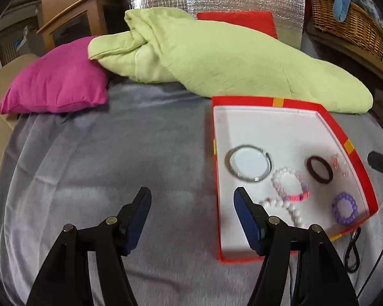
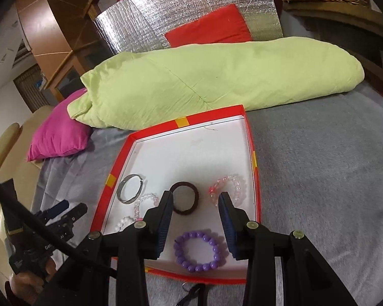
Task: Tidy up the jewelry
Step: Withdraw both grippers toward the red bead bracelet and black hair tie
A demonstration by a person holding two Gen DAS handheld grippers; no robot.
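Note:
A red box lid with a white inside (image 1: 268, 127) (image 2: 191, 153) lies on the grey bed cover. In it lie a silver bangle (image 1: 248, 163) (image 2: 130, 188), a dark brown ring band (image 1: 319, 169) (image 2: 185, 201), a clear pink bead bracelet (image 1: 291, 184) (image 2: 227, 187), a purple bead bracelet (image 1: 344, 207) (image 2: 198, 251), white beads (image 1: 286, 207) (image 2: 123, 223) and a small clear pink piece (image 1: 340, 167). My left gripper (image 1: 192, 199) is open and empty, over the lid's left edge. My right gripper (image 2: 195, 201) is open and empty above the purple bracelet.
A green duvet (image 1: 229, 56) (image 2: 217, 76) lies behind the lid, with a magenta pillow (image 1: 58, 84) (image 2: 58, 137) to the left and a red cushion (image 1: 242, 20) at the back. A black loop (image 1: 353, 250) lies outside the lid's near corner. A wicker basket (image 1: 344, 20) stands back right.

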